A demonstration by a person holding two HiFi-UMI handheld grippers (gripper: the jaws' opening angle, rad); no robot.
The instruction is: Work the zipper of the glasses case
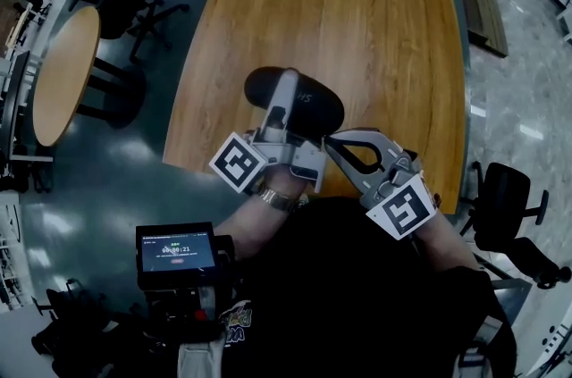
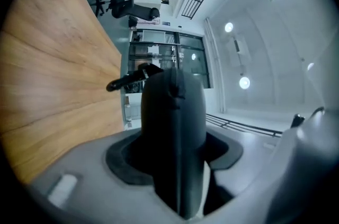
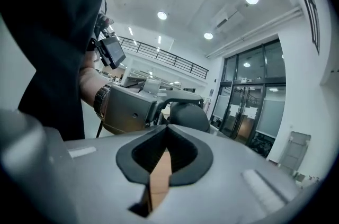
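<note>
- Left gripper (image 1: 284, 90) clamps the black glasses case (image 1: 315, 106) above the wooden table's (image 1: 375, 37) near edge; hold it steady.
- Right gripper (image 1: 329, 140) is clenched beside the case's end, apparently empty: pinch the zipper pull, then draw along the seam.

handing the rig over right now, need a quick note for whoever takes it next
Left gripper: clamped on the case, above the table near its front edge; can't tell whether the case rests on it.
Right gripper: shut, empty, tips beside the case's near end.
Done: case is gripped. Can't tell whether the zipper is open or closed.
Left to do: probably catch the zipper pull with the right gripper and run it.
</note>
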